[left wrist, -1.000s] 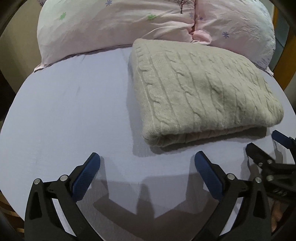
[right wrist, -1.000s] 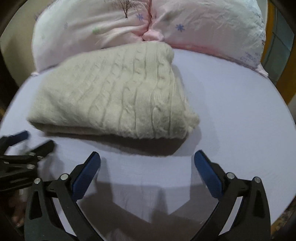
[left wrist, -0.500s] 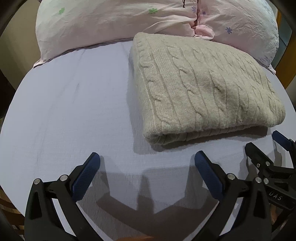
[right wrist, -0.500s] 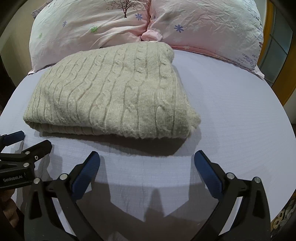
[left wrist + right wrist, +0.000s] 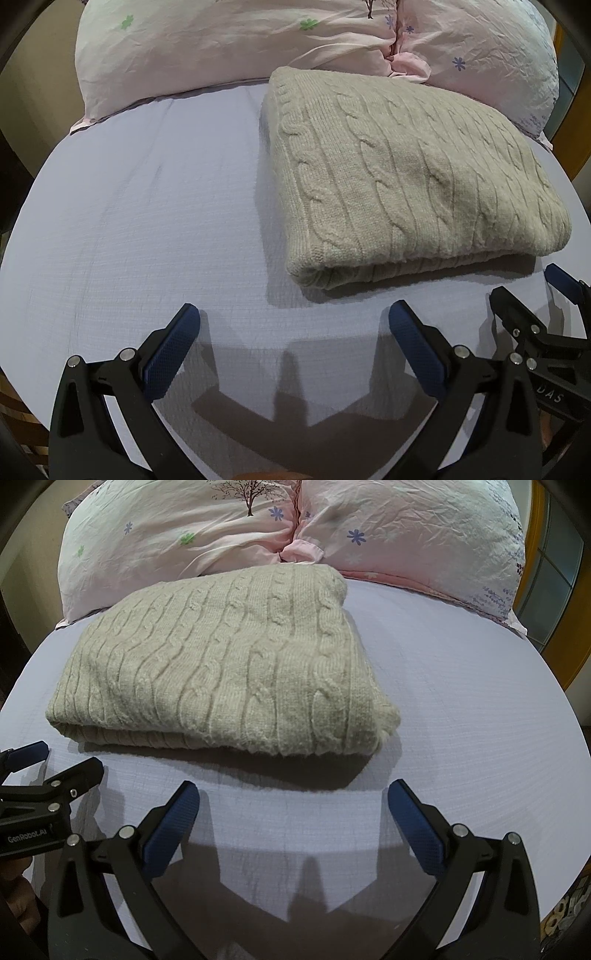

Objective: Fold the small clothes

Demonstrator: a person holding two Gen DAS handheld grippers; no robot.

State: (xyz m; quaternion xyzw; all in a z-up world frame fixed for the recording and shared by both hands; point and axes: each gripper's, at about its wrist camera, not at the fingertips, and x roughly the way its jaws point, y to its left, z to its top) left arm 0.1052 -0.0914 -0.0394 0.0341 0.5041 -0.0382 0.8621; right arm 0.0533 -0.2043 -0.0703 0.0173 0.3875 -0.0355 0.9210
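Note:
A cream cable-knit sweater (image 5: 406, 177) lies folded into a thick rectangle on the lavender bed sheet (image 5: 147, 221); it also shows in the right wrist view (image 5: 221, 679). My left gripper (image 5: 293, 332) is open and empty, hovering over the sheet in front of the sweater's left near corner. My right gripper (image 5: 293, 812) is open and empty, in front of the sweater's right near corner. Each gripper shows at the edge of the other's view: the right one (image 5: 532, 291), the left one (image 5: 55, 760). Neither touches the sweater.
Two pink floral pillows (image 5: 240, 48) (image 5: 406, 535) lie behind the sweater at the head of the bed. The bare sheet (image 5: 480, 701) stretches to either side. An orange wooden frame (image 5: 532, 554) stands at the far right.
Both grippers have drawn back and lifted slightly from the sweater, so it sits lower in view and the pillows show more. The sweater has not moved. Both stay open.

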